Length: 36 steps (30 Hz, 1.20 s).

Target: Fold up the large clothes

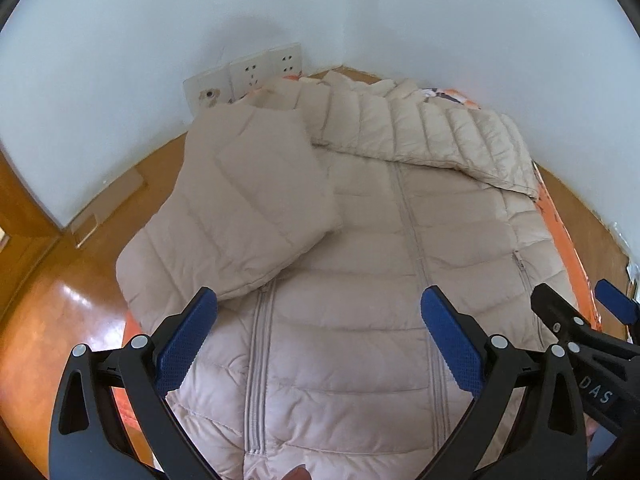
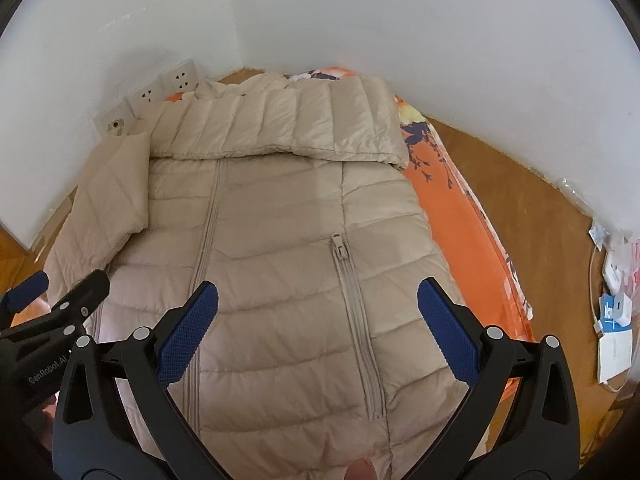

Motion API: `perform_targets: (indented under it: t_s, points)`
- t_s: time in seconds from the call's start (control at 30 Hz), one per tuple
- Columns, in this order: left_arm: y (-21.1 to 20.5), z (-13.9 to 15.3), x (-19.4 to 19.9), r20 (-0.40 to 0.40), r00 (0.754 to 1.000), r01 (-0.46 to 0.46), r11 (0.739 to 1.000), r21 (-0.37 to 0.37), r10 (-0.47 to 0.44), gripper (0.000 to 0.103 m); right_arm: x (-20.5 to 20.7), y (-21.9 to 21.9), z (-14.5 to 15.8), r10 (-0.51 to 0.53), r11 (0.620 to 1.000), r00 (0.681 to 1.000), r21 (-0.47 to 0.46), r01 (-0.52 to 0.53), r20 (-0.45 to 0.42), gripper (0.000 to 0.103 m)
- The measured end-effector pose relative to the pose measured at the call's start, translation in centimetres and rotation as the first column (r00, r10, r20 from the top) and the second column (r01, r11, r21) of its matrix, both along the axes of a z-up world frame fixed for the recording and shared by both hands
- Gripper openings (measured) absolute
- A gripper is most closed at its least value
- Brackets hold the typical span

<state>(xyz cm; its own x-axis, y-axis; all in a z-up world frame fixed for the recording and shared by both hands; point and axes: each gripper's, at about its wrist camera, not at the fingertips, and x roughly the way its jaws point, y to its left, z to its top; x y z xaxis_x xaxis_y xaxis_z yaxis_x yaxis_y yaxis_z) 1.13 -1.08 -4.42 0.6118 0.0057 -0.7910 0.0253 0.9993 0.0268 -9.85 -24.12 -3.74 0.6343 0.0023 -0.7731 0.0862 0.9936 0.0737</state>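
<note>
Jaws of the left gripper [image 1: 318, 336] and right gripper [image 2: 318, 332] are spread wide, nothing gripped, over the beige quilted jacket [image 2: 280, 248] filling mid-frame, its sleeves [image 1: 248, 204] folded across.

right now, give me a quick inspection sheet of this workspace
surface: orange floral cloth on a wooden floor
job's things: beige puffer jacket lies flat, zipped, both sleeves folded in
clutter: boxes and packets by the wall
grippers: left gripper open; right gripper open; both above the hem, holding nothing
cables: white cable by the boxes
surroundings: white walls, wall sockets
</note>
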Motion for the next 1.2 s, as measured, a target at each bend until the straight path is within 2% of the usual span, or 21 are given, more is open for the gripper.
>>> perform_targets:
  t_s: [0.3,1.2]
  points:
    - [-1.3,0.2,0.1,0.012,1.000,0.013,0.999,0.031,-0.013,0.098,0.0,-1.2,0.3,-0.036,0.999,0.999,0.004,0.036,0.018,0.100]
    - [-1.4,0.1,-0.2,0.007,1.000,0.008,0.999,0.031,-0.008,0.098,0.1,-1.5,0.0,-0.053,0.999,0.999,0.002,0.053,0.001,0.100]
